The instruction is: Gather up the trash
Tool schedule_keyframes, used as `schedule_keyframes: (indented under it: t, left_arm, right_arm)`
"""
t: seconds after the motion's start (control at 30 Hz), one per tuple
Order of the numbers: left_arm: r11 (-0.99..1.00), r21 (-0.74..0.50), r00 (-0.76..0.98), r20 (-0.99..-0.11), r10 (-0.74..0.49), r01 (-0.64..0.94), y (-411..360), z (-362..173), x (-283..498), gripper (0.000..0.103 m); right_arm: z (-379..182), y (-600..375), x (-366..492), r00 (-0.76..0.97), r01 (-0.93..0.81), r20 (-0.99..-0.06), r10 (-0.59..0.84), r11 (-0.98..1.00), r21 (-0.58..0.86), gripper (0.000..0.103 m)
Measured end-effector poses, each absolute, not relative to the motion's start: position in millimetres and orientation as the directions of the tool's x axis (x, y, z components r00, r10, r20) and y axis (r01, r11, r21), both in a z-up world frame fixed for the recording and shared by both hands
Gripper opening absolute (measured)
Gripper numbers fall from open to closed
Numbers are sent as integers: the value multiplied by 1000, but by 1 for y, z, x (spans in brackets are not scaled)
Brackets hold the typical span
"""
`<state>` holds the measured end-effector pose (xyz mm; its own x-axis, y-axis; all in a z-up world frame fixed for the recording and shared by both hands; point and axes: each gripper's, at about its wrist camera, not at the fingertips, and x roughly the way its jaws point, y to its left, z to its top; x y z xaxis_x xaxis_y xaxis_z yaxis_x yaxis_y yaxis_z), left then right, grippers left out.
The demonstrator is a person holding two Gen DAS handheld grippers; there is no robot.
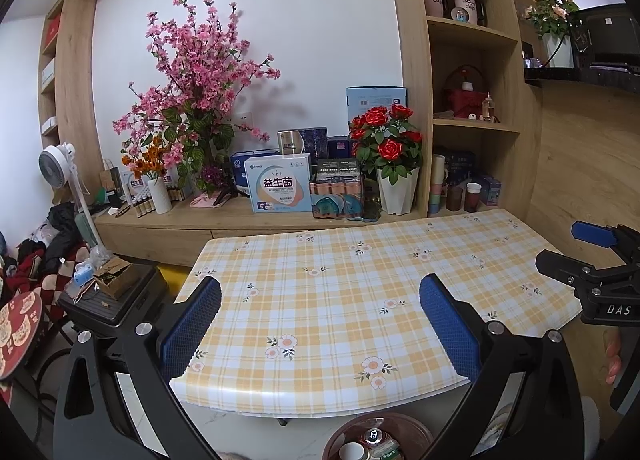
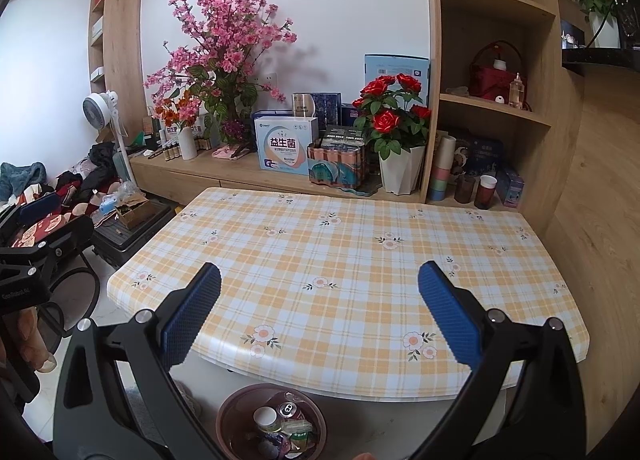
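I am holding both grippers, left [image 1: 320,324] and right [image 2: 320,316], spread wide and empty over the table [image 2: 360,244], while the trash is lying in the bin [image 2: 230,420] below its near edge; reaching down blind, I am risking knocking the bin over

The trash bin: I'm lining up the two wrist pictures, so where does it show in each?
Left wrist: trash bin at the bottom edge, right of centre, below the table.
Right wrist: trash bin at the bottom, left of centre.
Shared landmark: red roses in a white pot.
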<state>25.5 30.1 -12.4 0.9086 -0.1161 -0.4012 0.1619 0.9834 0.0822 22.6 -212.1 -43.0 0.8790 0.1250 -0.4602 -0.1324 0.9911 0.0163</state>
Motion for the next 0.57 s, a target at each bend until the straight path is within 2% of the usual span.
schedule_keyframes:
  t: [0.57]
  left_arm:
    - [986,72,902,-418,-106,150,33,-17,31,97]
  right_arm:
    - [-52,-217,22,875,-125,-470,119,992,18,97]
